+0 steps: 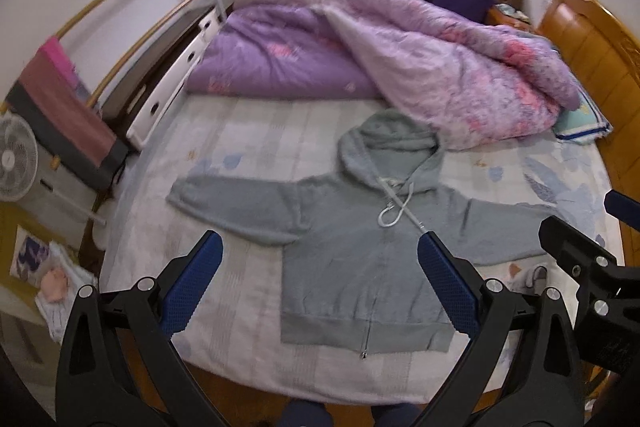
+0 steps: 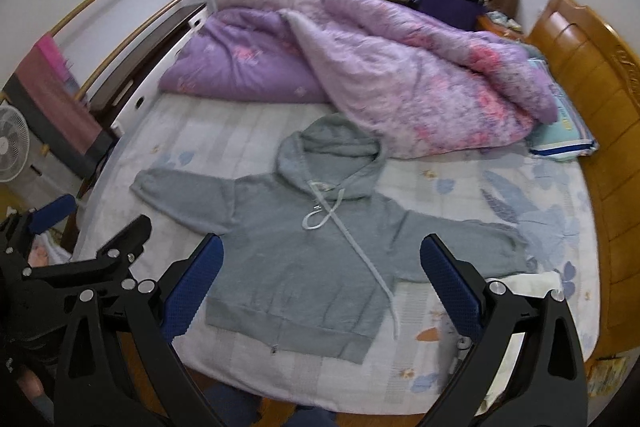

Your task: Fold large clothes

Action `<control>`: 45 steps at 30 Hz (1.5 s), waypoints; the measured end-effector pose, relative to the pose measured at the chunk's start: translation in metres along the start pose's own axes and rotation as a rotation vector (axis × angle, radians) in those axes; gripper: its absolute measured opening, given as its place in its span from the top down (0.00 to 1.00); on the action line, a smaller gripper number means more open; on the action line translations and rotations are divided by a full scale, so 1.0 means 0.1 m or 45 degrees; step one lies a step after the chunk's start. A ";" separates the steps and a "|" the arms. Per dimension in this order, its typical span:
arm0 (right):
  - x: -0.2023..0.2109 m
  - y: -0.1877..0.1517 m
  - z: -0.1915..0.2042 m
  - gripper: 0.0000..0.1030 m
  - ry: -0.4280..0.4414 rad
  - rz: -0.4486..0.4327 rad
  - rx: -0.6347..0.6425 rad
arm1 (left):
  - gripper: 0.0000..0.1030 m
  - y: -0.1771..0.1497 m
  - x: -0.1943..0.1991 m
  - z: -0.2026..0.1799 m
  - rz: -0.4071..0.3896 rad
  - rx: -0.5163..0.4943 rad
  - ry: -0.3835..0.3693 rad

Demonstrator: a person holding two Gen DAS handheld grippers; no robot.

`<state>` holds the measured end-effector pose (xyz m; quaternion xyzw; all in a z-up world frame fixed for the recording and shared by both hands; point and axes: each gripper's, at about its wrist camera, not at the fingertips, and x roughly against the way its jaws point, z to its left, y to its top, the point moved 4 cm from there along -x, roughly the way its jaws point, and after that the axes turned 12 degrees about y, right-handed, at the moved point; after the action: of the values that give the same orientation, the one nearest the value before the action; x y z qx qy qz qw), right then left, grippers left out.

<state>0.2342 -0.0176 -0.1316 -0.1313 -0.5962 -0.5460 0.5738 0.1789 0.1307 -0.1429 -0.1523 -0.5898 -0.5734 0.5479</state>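
The left tongs (image 1: 320,255) are hanging wide apart above the near edge of the bed (image 1: 224,131), gripping nothing. A grey hoodie (image 1: 352,259) is lying flat ahead, sleeves spread, a purple quilt (image 1: 440,67) beyond. The right tongs (image 2: 322,255) are gaping equally wide, empty.

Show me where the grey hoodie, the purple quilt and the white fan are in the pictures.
grey hoodie (image 1: 340,267), left wrist view, on its chest panel.
purple quilt (image 1: 440,75), left wrist view, on its pale turned-over side.
white fan (image 1: 16,163), left wrist view, on its round grille.
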 end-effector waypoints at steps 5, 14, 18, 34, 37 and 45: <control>-0.49 0.09 0.35 0.08 -0.033 0.072 0.085 | 0.05 -0.08 -0.49 0.35 0.085 0.026 -0.021; -1.59 0.19 0.97 0.08 -0.045 0.193 0.026 | 0.05 -0.02 -1.65 1.13 0.113 -0.001 -0.047; -2.34 0.19 1.15 0.08 -0.046 0.228 -0.017 | 0.05 -0.08 -2.44 1.48 0.261 0.021 -0.239; -5.06 -0.26 0.99 0.99 0.200 0.516 -0.326 | 0.06 -0.52 -5.61 3.47 0.600 0.870 -0.284; -5.29 -0.32 0.85 0.99 0.220 0.514 -0.370 | 0.24 -0.52 -6.01 3.62 0.643 0.953 -0.276; -5.55 -0.50 0.61 1.00 0.211 0.528 -0.468 | 0.31 -0.40 -6.44 3.67 0.683 0.949 -0.141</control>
<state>0.3324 0.2739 -0.5997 -0.3071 -0.3987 -0.5249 0.6864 0.2011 0.7171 -0.5978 -0.1224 -0.7238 -0.1512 0.6621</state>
